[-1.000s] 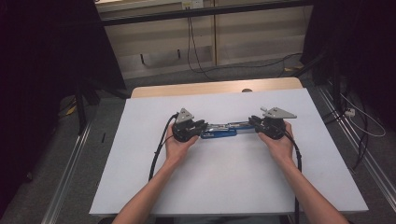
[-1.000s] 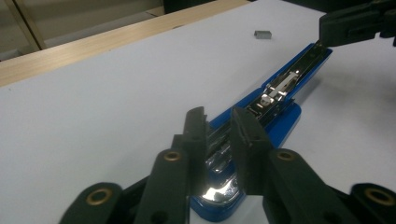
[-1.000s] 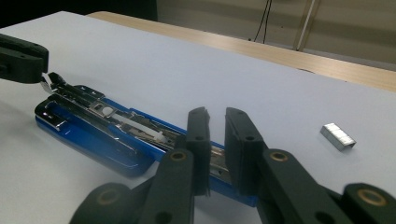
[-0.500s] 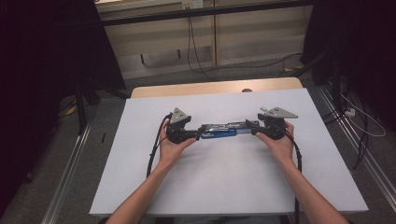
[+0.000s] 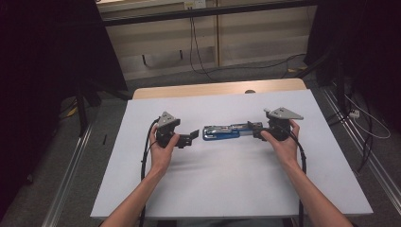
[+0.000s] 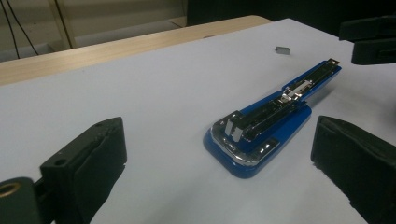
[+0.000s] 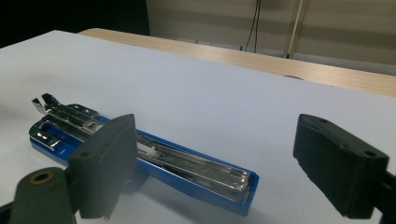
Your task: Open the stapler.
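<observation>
Left hand-held gripper (image 5: 193, 137): jaws just opening, released, sitting left of the stapler (image 5: 222, 132)
Right hand-held gripper (image 5: 256, 130): jaws just opening, straddling the stapler's right end
Stapler: lying on the worktop (image 5: 227, 189)

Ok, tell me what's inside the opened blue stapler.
The blue stapler lies open on the white table. Its channel holds a silvery metal staple rail and, in the right gripper view, a small white piece. Whether staples are loaded cannot be told.

Bare forearms; black tongs (image 5: 191, 137) and (image 5: 256, 130) with blocky pads, grey three-cornered top plates, trailing black cables.
</observation>
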`<state>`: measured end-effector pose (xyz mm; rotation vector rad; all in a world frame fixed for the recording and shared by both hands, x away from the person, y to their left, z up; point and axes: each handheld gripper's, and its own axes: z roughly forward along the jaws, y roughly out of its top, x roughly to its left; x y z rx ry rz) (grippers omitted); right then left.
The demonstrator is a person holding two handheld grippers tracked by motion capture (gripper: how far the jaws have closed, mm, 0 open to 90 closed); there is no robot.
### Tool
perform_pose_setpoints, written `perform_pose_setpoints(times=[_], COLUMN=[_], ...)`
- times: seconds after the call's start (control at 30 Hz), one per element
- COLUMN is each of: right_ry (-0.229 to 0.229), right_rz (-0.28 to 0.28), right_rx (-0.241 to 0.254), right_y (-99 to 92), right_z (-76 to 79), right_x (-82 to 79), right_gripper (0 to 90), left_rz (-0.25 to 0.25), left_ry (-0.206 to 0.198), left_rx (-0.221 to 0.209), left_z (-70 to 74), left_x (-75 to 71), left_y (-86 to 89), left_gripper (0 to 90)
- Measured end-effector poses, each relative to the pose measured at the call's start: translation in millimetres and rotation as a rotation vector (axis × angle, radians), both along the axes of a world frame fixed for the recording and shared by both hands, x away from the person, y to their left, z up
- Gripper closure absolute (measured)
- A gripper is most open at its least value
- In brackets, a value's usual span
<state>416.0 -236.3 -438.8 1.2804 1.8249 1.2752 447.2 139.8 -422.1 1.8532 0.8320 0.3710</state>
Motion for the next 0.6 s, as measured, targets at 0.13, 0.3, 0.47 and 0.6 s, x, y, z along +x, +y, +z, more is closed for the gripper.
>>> perform_pose_setpoints(times=[0.13, 0.3, 0.47, 0.6], right_ry=[0.011, 0.016, 0.012, 0.017], right_rz=[0.005, 0.015, 0.018, 0.018], right_rx=[0.0, -0.009, -0.002, -0.002], right_y=[0.7, 2.8, 1.9, -0.4], right_z=[-1.6, -0.6, 1.9, 2.0], right_x=[0.6, -0.7, -2.7, -4.3], right_gripper=[12.0, 11.1, 11.1, 11.1], left_rz=[-0.011, -0.007, 0.001, 0.025], left_ry=[-0.017, -0.03, -0.026, -0.026], left_rx=[0.021, 0.042, 0.034, 0.032], left_z=[0.6, 1.5, 3.0, 2.2], left_x=[-7.7, -17.6, -27.1, -34.2], left_y=[4.3, 8.7, 19.6, 27.1], left_gripper=[4.6, 5.1, 5.1, 5.2])
